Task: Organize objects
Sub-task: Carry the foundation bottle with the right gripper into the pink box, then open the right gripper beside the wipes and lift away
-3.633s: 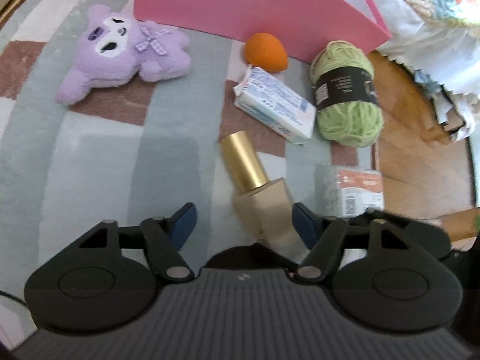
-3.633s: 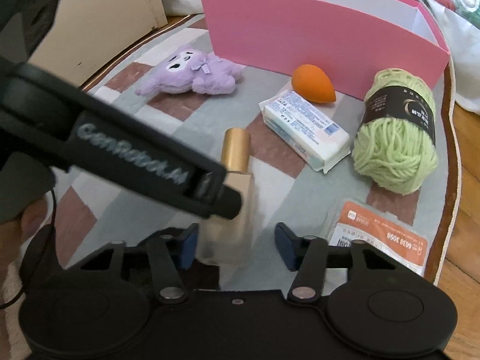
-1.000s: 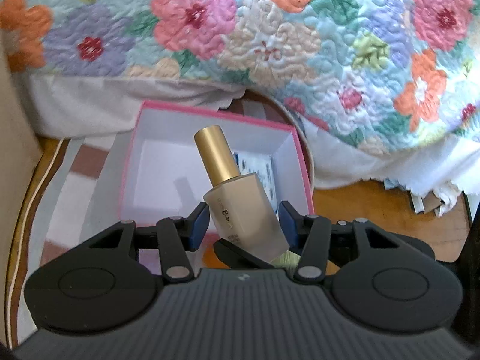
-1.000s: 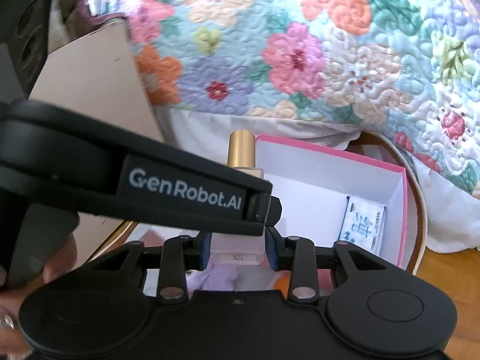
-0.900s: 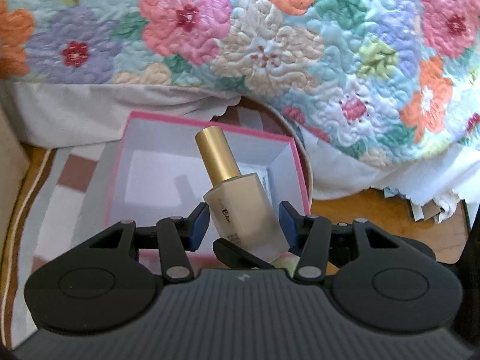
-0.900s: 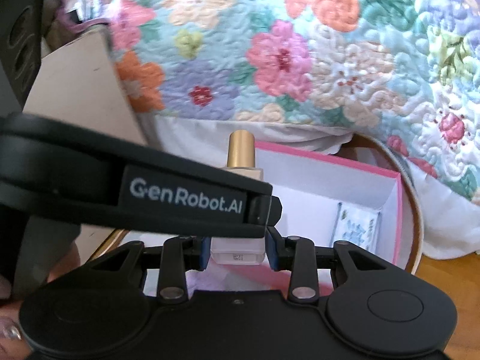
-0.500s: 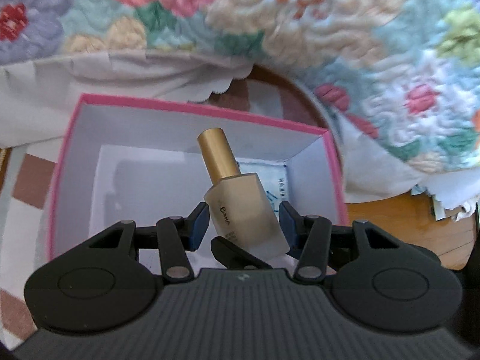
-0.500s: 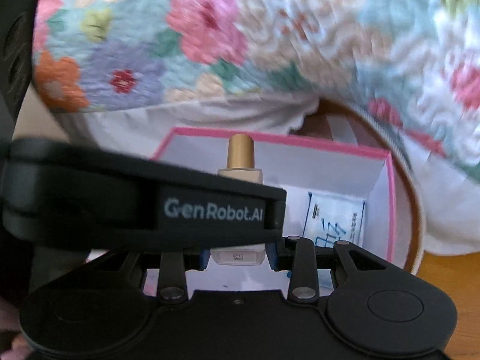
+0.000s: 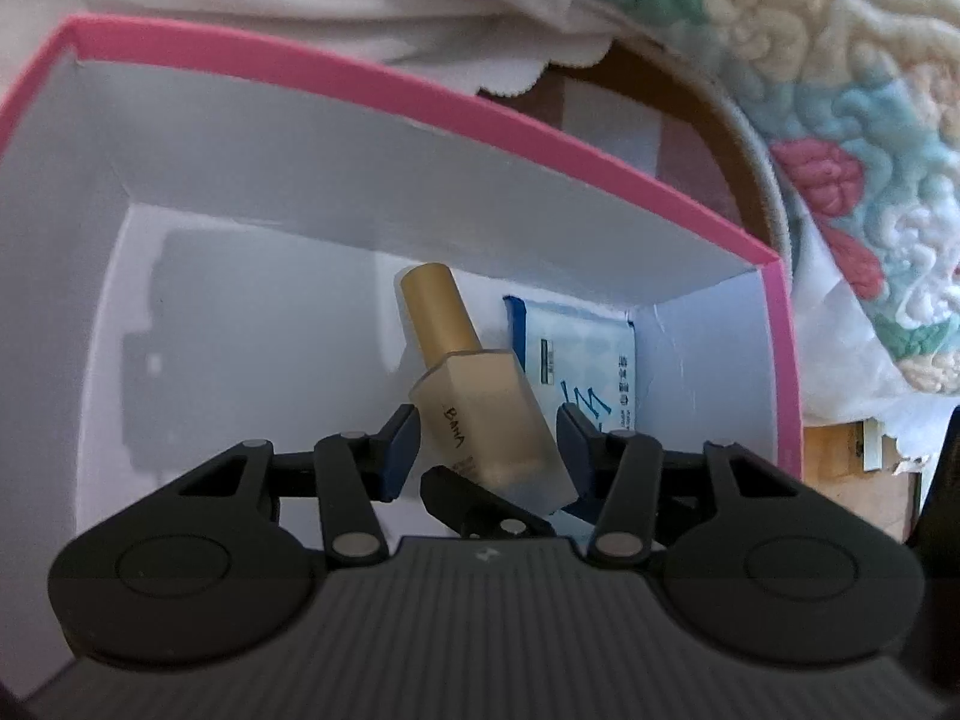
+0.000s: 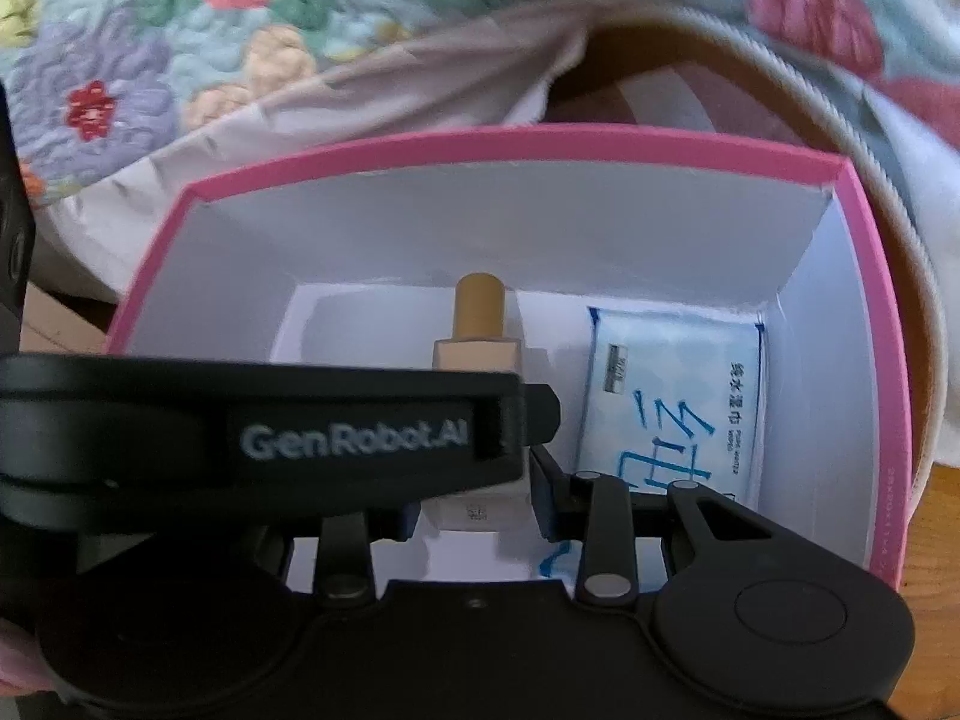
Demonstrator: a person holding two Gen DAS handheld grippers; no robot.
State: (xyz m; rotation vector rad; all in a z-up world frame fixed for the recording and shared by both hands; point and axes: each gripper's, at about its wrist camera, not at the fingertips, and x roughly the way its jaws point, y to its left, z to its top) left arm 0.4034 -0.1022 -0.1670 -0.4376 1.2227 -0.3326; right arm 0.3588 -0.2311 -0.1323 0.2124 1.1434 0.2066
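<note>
Hovering over an open pink box (image 9: pixel 420 81), both tongs are gripping one foundation bottle (image 9: pixel 486 414) together. The left tongs (image 9: pixel 487 447) are partly open, pads pressing the bottle's frosted, squared glass body; the right tongs (image 10: pixel 477 495) are closed about as tightly as they go on its base. The bottle is tilting, its smooth gold cylindrical cap (image 10: pixel 479 307) pointing toward the far wall, its base low inside the box and seemingly clear of the white floor. A soft, glossy blue wipes pack (image 10: pixel 672 396) is lying flat at the right. To place it well, the bottle probably wants lowering onto bare card left of the pack before either grip loosens. A quilted floral bedspread (image 10: pixel 120 60) is hanging beyond.
</note>
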